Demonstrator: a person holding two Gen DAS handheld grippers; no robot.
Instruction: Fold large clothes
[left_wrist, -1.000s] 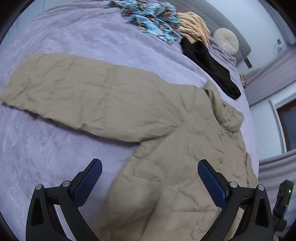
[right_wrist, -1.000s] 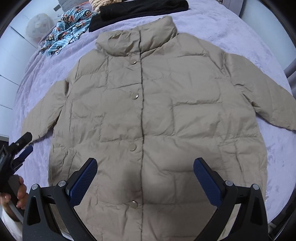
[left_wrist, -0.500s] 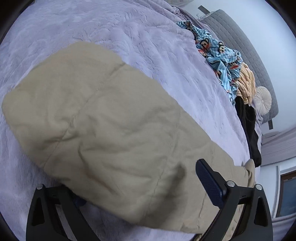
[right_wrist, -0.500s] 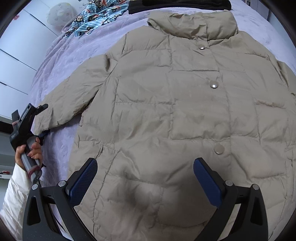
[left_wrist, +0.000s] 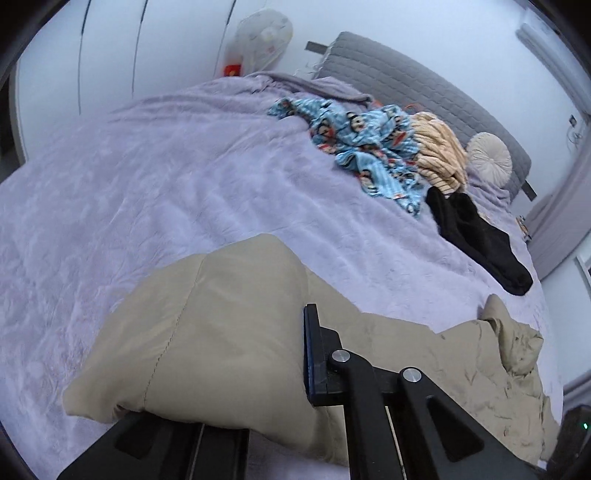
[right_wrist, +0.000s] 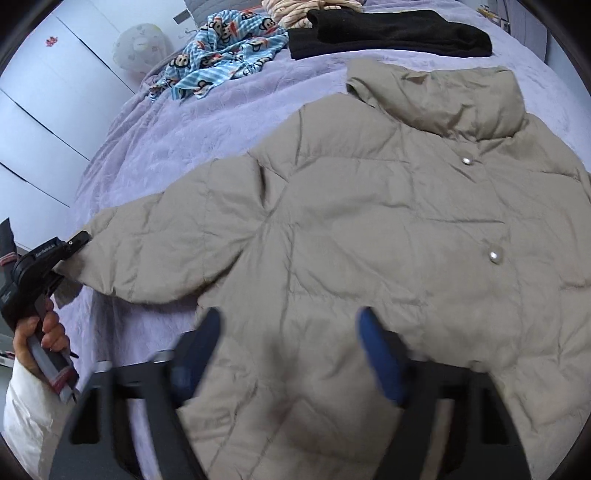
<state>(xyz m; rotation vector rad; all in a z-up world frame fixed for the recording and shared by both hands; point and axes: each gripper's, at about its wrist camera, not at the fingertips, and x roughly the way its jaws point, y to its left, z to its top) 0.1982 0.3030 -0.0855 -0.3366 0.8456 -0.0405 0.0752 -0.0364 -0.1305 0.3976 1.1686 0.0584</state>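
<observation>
Gripping jacket sleeve (left_wrist: 207, 332), left gripper (left_wrist: 236, 373); apparently clamped.

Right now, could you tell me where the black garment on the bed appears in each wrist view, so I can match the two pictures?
Left wrist view: the black garment lies at right of centre, stretched toward the right edge, beyond the beige jacket.
Right wrist view: the black garment lies along the top edge, just past the jacket collar.
Shared landmark: the blue cartoon-print cloth lies beside it in both.
</observation>
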